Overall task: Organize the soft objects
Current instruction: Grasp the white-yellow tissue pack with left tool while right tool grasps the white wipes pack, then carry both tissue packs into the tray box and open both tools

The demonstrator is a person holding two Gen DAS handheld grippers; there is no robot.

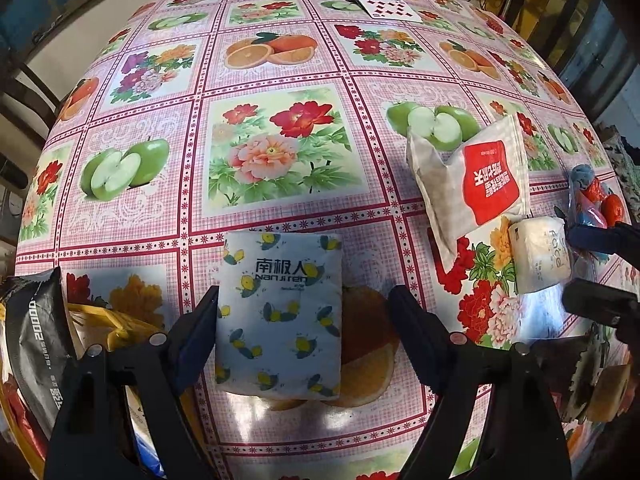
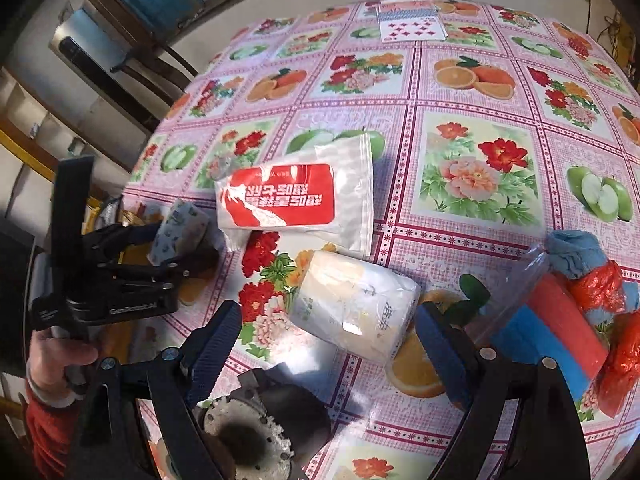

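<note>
A bee-print tissue pack [image 1: 280,312] lies flat on the fruit-and-flower tablecloth [image 1: 280,80], between the fingers of my open left gripper [image 1: 304,296]. The left finger touches its edge; the right finger stands clear. My right gripper [image 2: 330,310] is open around a white wrapped tissue pack [image 2: 352,304], not pressing it. A white pouch with a red label [image 2: 296,196] lies just beyond. A clear bag of red and blue soft items [image 2: 568,320] rests to the right. The right view also shows the left gripper [image 2: 176,244] at the bee-print pack [image 2: 180,232].
Playing cards [image 1: 380,4] lie at the table's far edge. A black packet [image 1: 32,340] and a yellow wrapper [image 1: 116,320] sit at the near left. A dark round object with a grey, scorched middle [image 2: 248,428] is under the right gripper. A person's hand [image 2: 60,356] holds the left gripper.
</note>
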